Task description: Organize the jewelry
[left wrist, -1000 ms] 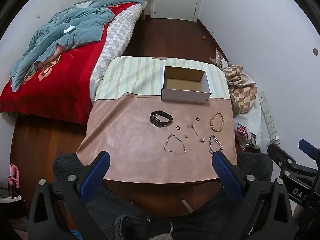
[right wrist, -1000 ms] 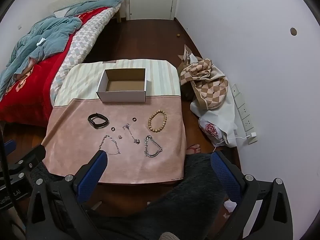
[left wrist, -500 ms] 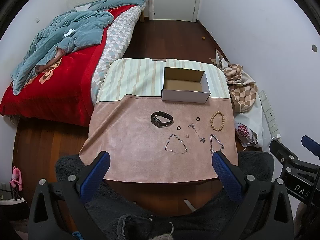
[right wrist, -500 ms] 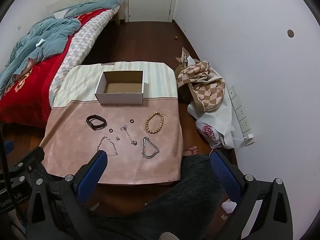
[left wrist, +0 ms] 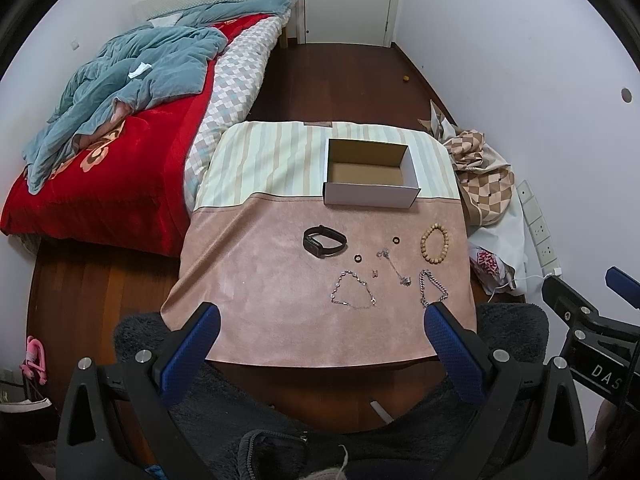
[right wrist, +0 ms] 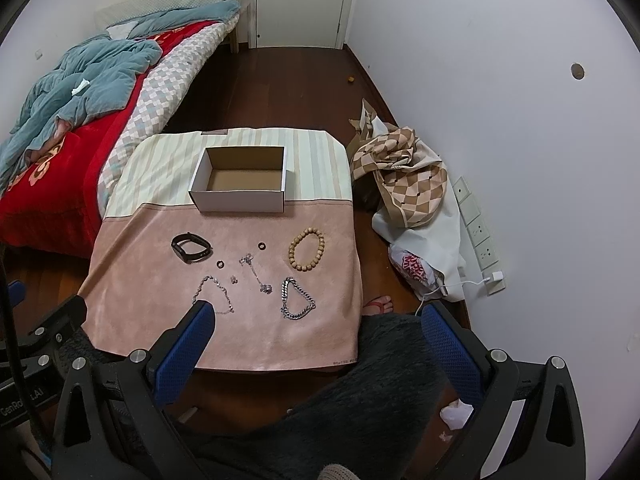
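I hold both grippers back from the near edge of the table (left wrist: pixel 248 280), so I can see all pieces first. The left gripper (left wrist: pixel 320 324) is spread wide and carries nothing; the right gripper (right wrist: pixel 316 322) also. The cardboard box (right wrist: pixel 240 200) stands empty near the far edge, ready to receive. In front of it lie the black band (right wrist: pixel 191 247), the bead bracelet (right wrist: pixel 307 249) and the thick chain (right wrist: pixel 297 298) near the right edge, apart, probably for easy single picking.

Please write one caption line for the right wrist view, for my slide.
Open right gripper hovers before a table with an empty box, bead bracelet, black band, two rings and chains.
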`<action>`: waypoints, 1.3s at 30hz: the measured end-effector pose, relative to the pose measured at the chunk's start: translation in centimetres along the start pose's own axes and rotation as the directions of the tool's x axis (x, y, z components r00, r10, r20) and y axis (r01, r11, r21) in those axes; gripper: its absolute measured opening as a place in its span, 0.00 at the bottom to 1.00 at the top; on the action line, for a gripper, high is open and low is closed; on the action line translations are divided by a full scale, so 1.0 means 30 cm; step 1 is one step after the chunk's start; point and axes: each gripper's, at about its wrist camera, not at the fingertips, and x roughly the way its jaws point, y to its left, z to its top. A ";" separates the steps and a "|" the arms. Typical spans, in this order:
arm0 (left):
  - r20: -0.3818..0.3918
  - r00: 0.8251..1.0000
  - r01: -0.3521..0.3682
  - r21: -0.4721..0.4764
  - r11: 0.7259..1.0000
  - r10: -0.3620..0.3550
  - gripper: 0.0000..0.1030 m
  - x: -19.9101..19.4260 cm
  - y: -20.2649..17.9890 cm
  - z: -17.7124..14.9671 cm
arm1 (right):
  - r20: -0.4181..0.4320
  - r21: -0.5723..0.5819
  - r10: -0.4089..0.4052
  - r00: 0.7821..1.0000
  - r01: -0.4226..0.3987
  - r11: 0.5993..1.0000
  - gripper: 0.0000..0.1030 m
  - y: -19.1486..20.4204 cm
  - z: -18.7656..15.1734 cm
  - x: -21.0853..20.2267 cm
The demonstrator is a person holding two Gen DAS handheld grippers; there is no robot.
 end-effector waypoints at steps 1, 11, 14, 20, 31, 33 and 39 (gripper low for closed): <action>0.001 1.000 0.001 -0.001 1.000 -0.001 1.00 -0.001 0.000 0.000 | 0.002 0.000 -0.001 1.000 0.001 1.000 1.00 -0.002 0.002 -0.002; 0.007 1.000 -0.001 0.001 1.000 0.001 1.00 -0.012 -0.004 0.007 | 0.023 -0.005 -0.012 1.000 0.012 1.000 1.00 -0.004 0.004 -0.030; 0.009 1.000 0.000 0.002 1.000 0.000 1.00 -0.016 -0.009 0.009 | 0.029 -0.008 -0.016 0.999 0.016 1.000 1.00 0.004 -0.003 -0.034; 0.019 1.000 0.002 0.004 1.000 -0.003 1.00 -0.026 -0.010 0.003 | 0.032 -0.006 -0.015 0.999 0.015 1.000 1.00 0.004 -0.005 -0.037; 0.027 1.000 0.009 0.014 1.000 -0.009 1.00 -0.040 -0.017 -0.011 | 0.039 0.002 -0.020 0.999 0.020 1.000 1.00 -0.016 -0.012 -0.050; 0.028 1.000 0.010 0.014 1.000 -0.010 1.00 -0.042 -0.014 -0.013 | 0.039 0.000 -0.020 0.999 0.020 1.000 1.00 -0.017 -0.011 -0.050; 0.023 1.000 0.010 0.013 1.000 -0.010 1.00 -0.043 -0.014 -0.013 | 0.040 0.002 -0.020 0.999 0.020 1.000 1.00 -0.014 -0.013 -0.053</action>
